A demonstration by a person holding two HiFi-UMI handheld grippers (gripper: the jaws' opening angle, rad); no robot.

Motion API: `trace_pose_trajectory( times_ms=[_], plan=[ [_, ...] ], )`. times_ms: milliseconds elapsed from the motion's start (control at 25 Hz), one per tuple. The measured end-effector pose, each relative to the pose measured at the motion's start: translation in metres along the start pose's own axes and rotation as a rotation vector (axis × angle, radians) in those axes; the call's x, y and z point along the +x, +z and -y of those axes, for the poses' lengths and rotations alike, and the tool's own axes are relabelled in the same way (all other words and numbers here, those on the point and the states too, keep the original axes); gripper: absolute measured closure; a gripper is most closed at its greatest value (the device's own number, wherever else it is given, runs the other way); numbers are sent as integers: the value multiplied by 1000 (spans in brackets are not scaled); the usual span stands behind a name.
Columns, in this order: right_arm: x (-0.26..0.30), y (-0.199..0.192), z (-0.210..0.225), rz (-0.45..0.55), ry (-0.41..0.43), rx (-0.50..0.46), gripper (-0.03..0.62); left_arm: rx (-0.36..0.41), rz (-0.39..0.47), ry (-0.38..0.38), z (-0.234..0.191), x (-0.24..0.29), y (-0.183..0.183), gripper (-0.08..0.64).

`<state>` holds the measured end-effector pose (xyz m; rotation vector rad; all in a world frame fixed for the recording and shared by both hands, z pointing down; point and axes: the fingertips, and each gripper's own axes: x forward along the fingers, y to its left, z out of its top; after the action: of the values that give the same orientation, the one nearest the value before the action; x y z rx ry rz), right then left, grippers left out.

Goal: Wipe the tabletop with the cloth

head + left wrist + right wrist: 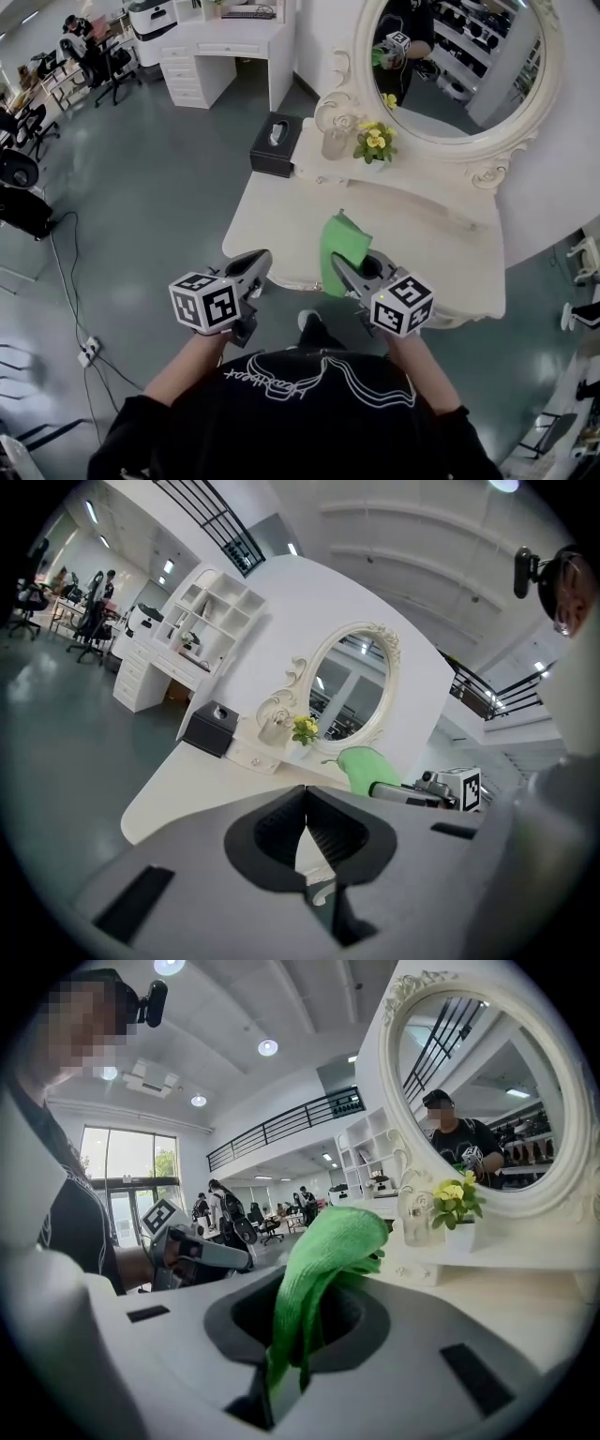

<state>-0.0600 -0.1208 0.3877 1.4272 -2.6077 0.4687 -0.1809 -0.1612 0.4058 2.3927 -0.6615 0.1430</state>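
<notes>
Cloth (319, 1269), green and bunched, is pinched between the fingers of my right gripper (349, 270) over the near edge of the white surface (427, 239), I judge ready for wiping, while my left gripper (257, 264) hovers alongside, fingers together and empty.

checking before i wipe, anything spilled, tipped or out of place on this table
Nothing stands out. The flower pot and tissue box sit upright on the table, no spill shows, and the cloth is clamped in the right gripper.
</notes>
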Motion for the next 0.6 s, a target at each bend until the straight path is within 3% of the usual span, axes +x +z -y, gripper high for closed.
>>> trace_pose_trajectory(
  times_ms=[600],
  plan=[
    [136,-20,47,-181,153,34,535,-3,44,167,-70,23,28,555]
  ],
)
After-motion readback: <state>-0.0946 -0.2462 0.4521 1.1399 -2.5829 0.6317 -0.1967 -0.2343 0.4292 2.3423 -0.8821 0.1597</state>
